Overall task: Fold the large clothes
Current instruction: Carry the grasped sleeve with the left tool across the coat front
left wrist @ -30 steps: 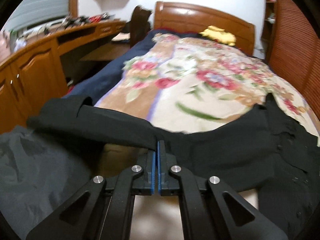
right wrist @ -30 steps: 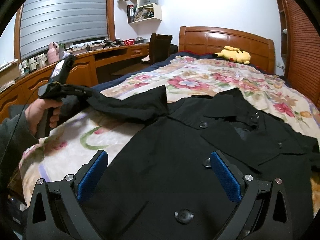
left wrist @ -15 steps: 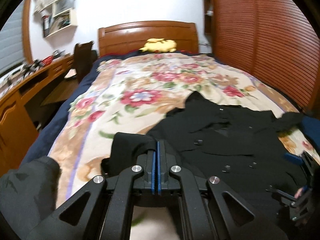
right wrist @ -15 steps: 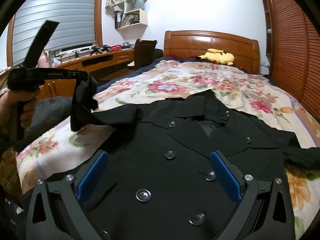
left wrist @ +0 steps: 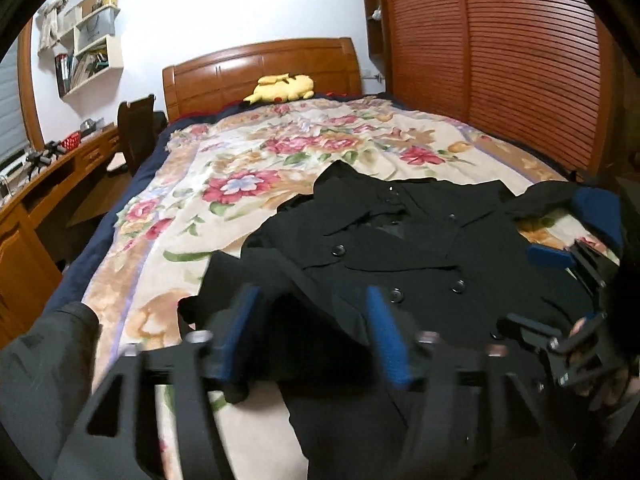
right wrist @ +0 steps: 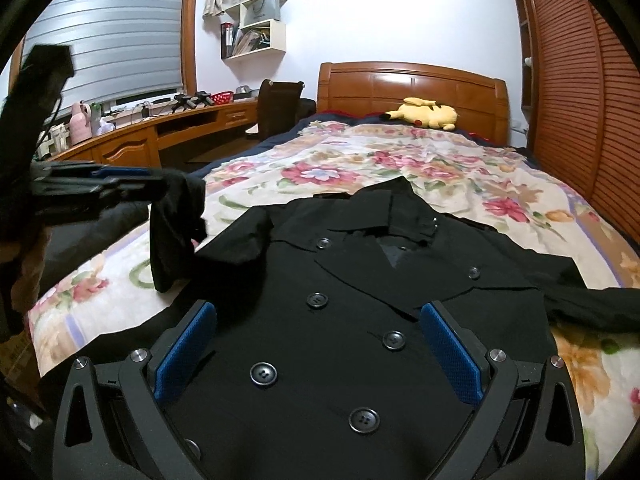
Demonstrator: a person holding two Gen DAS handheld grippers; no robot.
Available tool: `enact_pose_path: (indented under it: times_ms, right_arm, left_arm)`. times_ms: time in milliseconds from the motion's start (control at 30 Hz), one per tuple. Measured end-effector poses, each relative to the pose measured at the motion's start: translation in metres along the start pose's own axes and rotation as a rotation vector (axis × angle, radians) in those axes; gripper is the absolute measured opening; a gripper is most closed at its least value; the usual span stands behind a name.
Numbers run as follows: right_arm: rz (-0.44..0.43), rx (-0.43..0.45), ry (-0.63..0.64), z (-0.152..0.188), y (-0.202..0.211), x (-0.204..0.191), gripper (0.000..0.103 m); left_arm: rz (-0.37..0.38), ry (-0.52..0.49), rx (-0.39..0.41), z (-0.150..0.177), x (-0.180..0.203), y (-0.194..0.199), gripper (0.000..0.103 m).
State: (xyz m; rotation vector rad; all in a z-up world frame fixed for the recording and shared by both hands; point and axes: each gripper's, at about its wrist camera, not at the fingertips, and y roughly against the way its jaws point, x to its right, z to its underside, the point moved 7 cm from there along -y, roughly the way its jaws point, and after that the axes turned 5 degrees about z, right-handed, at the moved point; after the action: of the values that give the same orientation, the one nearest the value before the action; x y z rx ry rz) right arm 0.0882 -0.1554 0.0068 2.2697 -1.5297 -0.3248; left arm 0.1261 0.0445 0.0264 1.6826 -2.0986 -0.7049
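Observation:
A black double-breasted coat (right wrist: pixel 360 300) lies face up on the floral bedspread (right wrist: pixel 400 160), collar toward the headboard; it also shows in the left wrist view (left wrist: pixel 400 248). My left gripper (left wrist: pixel 316 332) is open, blurred, above the coat's left sleeve (left wrist: pixel 256 280), which hangs folded in toward the body. In the right wrist view the left gripper (right wrist: pixel 96 184) is at the left edge with the sleeve (right wrist: pixel 172 228) draped from its tips. My right gripper (right wrist: pixel 316 352) is open and empty over the coat's buttoned front. The other sleeve (right wrist: pixel 592 304) lies out to the right.
A yellow plush toy (right wrist: pixel 428 114) lies at the wooden headboard (right wrist: pixel 412 84). A wooden desk (right wrist: pixel 160 136) with a dark chair (right wrist: pixel 280 108) runs along the left wall. A slatted wooden wardrobe (right wrist: pixel 580 80) stands on the right.
My left gripper has opened; it was shut on the sleeve. It has swung the sleeve inward over the coat. The right gripper stays open over the coat's front.

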Motion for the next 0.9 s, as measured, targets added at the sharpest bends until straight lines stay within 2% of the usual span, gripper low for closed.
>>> enact_pose_path:
  times_ms: [33,67,300,500,633,800,900]
  right_arm:
    - [0.000,0.000,-0.002,0.000,0.000,0.000,0.102]
    - [0.000,0.001,-0.005,-0.002,0.000,0.002,0.102]
    - [0.000,-0.004,-0.002,0.003,0.002,0.001,0.102]
    - [-0.004,-0.012,0.009,0.004,0.002,0.001,0.102]
    - [-0.007,-0.015,0.015,0.005,0.002,0.002,0.102]
    - [-0.006,-0.024,0.025,0.006,0.000,0.003,0.102]
    - [-0.004,-0.028,0.030,0.005,-0.001,0.004,0.102]
  left_arm:
    - [-0.002,-0.001,0.013,0.002,0.001,0.004,0.076]
    - [-0.004,0.002,0.022,0.004,0.000,0.008,0.077]
    - [-0.056,0.035,0.038,0.020,-0.025,0.017,0.078]
    - [-0.113,0.097,-0.010,0.041,-0.063,-0.004,0.078]
    - [-0.123,0.137,-0.059,0.057,-0.078,-0.025,0.078]
    - [-0.121,0.195,-0.122,0.074,-0.093,-0.055,0.078]
    - [-0.086,0.241,-0.157,0.082,-0.098,-0.072,0.078]
